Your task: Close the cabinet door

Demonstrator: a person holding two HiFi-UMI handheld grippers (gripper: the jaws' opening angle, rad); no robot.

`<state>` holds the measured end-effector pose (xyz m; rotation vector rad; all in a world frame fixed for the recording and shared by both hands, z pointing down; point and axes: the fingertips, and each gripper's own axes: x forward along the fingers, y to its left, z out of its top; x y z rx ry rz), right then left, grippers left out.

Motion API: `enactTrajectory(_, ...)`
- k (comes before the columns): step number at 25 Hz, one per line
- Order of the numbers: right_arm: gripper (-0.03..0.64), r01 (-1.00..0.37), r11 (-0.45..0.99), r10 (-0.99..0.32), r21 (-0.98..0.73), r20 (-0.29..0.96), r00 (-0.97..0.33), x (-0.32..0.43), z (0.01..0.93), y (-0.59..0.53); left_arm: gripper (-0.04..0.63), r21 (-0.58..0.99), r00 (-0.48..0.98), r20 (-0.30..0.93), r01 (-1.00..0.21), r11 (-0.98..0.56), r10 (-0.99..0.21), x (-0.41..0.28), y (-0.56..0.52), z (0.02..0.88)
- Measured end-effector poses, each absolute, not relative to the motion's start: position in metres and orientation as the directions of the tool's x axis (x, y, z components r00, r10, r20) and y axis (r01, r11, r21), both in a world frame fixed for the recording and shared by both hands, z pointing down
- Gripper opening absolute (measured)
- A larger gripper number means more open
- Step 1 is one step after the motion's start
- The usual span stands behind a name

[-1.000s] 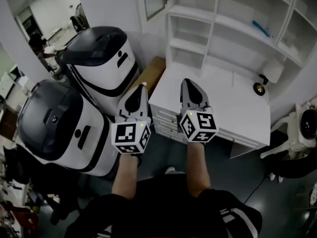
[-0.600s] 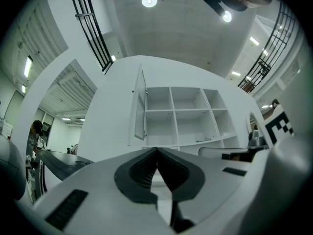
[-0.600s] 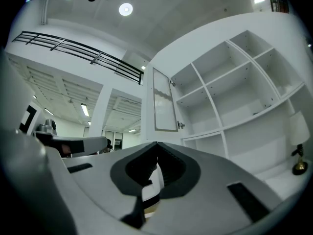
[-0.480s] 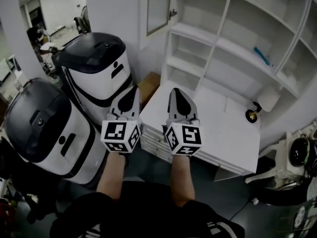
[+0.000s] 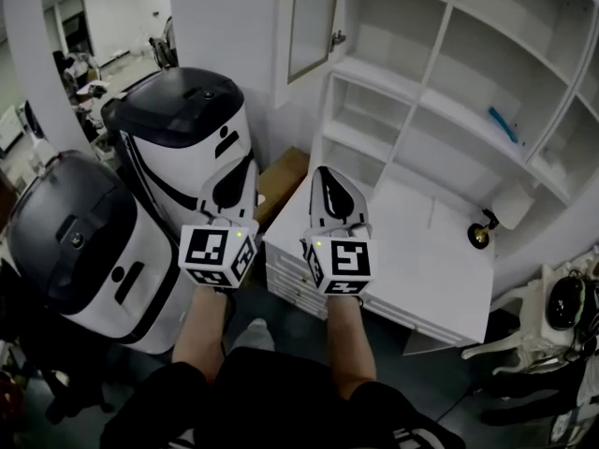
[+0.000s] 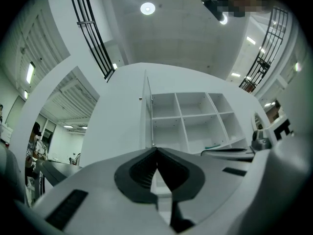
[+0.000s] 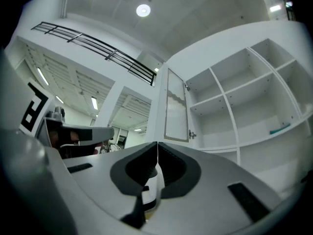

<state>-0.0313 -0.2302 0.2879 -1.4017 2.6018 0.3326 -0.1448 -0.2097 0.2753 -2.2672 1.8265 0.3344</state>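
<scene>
The cabinet door (image 5: 312,21) has a frosted glass pane and stands swung open at the upper left of the white shelf unit (image 5: 440,73); a small knob (image 5: 337,37) sits on its free edge. Both grippers hang side by side well below it, over the near left corner of the white counter (image 5: 412,260). My left gripper (image 5: 247,163) and right gripper (image 5: 322,170) are both shut and hold nothing. The right gripper view looks up at the door (image 7: 177,106) and its knob (image 7: 192,135) beyond the shut right gripper (image 7: 157,143). The left gripper view shows the door (image 6: 146,111) edge-on above the left gripper (image 6: 156,149).
Two bulky white-and-black machines (image 5: 187,129) (image 5: 84,241) stand at the left, close to my left gripper. A cardboard box (image 5: 281,176) is wedged between them and the counter. A small brass-coloured object (image 5: 482,235) stands at the counter's back right, and a blue item (image 5: 503,123) lies on a shelf.
Both grippers have risen and moved forward together, still shut. The open door and shelves now show larger and nearer at the top of the head view.
</scene>
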Motion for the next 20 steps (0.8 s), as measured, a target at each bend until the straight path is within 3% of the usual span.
enactTrajectory(13,0.018,-0.810,0.548,-0.762,0.208,-0.276,-0.586,-0.071,0.256,-0.273,0.012,-0.135,0.298,-0.395,-0.954,-0.266,-0.869,-0.163,-0.251,0.212)
enactTrajectory(20,0.018,-0.796,0.561,-0.710,0.227,-0.362,-0.604,-0.094,0.219,-0.293,0.012,-0.177,0.305,-0.434,-0.951,-0.252,-0.848,-0.176,-0.280,0.177)
